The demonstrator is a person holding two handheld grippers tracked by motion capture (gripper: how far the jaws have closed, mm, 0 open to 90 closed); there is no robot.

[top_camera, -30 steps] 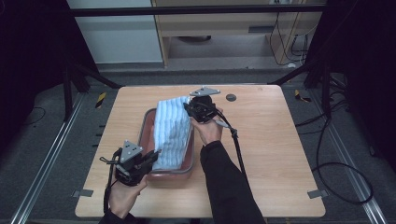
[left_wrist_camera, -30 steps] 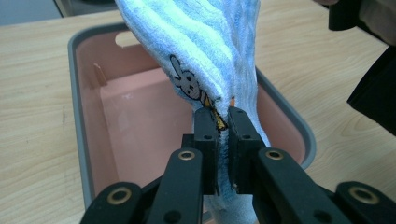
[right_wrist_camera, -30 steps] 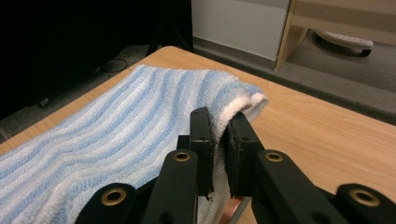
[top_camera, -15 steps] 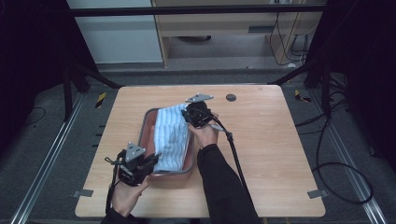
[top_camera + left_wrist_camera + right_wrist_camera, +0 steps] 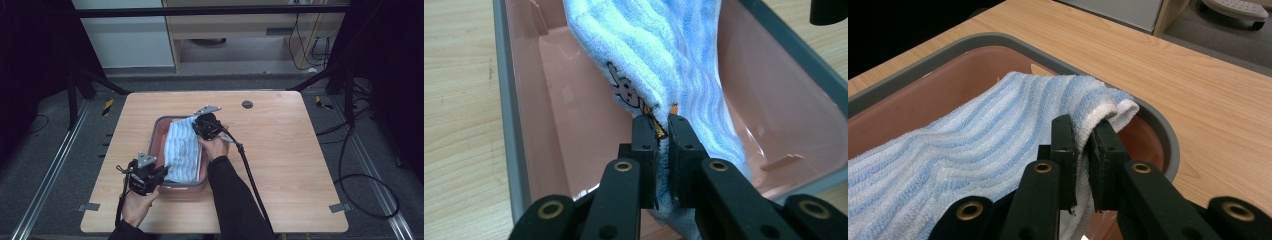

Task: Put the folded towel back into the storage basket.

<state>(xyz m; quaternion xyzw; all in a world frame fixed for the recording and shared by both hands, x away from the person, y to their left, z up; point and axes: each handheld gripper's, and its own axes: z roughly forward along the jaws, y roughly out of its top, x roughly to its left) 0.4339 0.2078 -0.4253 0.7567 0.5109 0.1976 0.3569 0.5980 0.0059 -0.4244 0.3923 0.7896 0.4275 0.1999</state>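
A blue-and-white striped towel [image 5: 183,150] hangs stretched over a pink tub with a grey rim [image 5: 156,135] in the middle of the wooden table. My left gripper [image 5: 159,172] is shut on the towel's near end [image 5: 659,75], where a small rabbit picture shows, above the tub's near left corner. My right gripper [image 5: 198,126] is shut on the towel's far end [image 5: 1038,110], over the tub's far right corner. In both gripper views the black jaws pinch folded towel edge between them, with the pink tub floor [image 5: 574,115] below.
A small dark round disc [image 5: 247,104] lies on the table beyond the tub to the right. The right gripper's cable [image 5: 250,175] trails across the table toward the near edge. Bare wood [image 5: 300,150] surrounds the tub. Metal frame legs stand beyond the table.
Both grippers have carried the towel toward the near side and lower into the tub. The right gripper moved from the tub's far rim inward; the left shifted right toward the tub's near corner.
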